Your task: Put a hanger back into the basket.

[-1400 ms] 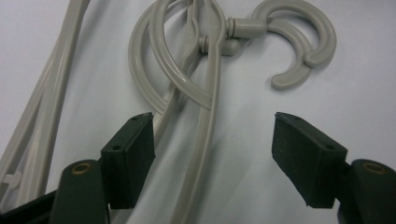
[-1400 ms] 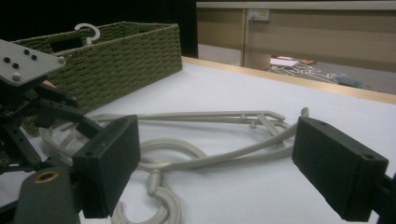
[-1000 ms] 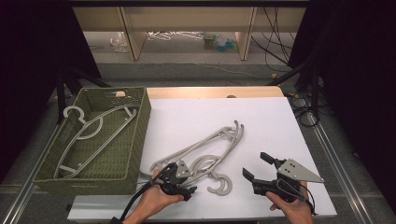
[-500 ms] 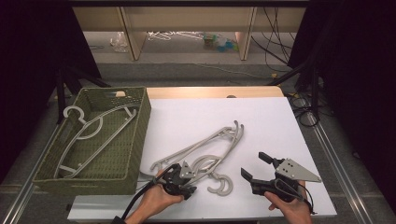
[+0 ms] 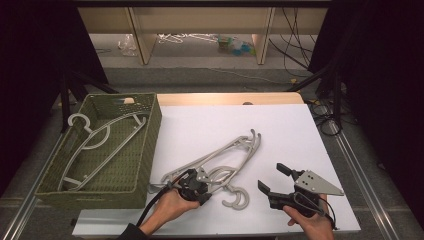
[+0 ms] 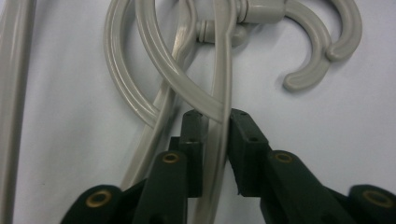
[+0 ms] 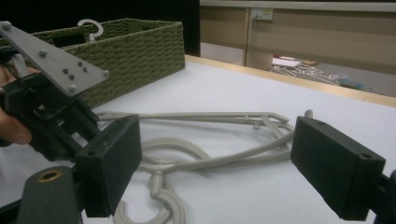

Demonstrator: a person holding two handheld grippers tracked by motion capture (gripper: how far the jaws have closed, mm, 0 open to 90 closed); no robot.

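Several grey plastic hangers (image 5: 235,147) lie tangled on the white table (image 5: 280,130), their hooks (image 5: 237,197) toward the front edge. My left gripper (image 5: 194,189) is at the near end of the tangle. In the left gripper view its jaws (image 6: 217,126) have just been closing and now pinch one thin hanger bar (image 6: 225,65), just below two curved hooks (image 6: 322,51). My right gripper (image 5: 272,176) rests to the right of the hooks, open, with nothing between its pads (image 7: 112,158). It faces the hangers (image 7: 224,158).
A green woven basket (image 5: 150,145) stands at the left of the table with more hangers (image 5: 100,135) lying inside it. The basket wall (image 7: 135,42) rises behind the left hand. Beyond the table's far wooden edge (image 5: 230,98) are shelf legs, floor clutter and cables.
The left gripper's jaws have closed onto a hanger bar at the near end of the tangle, the hand shifting slightly. The right gripper has stayed where it was, open.
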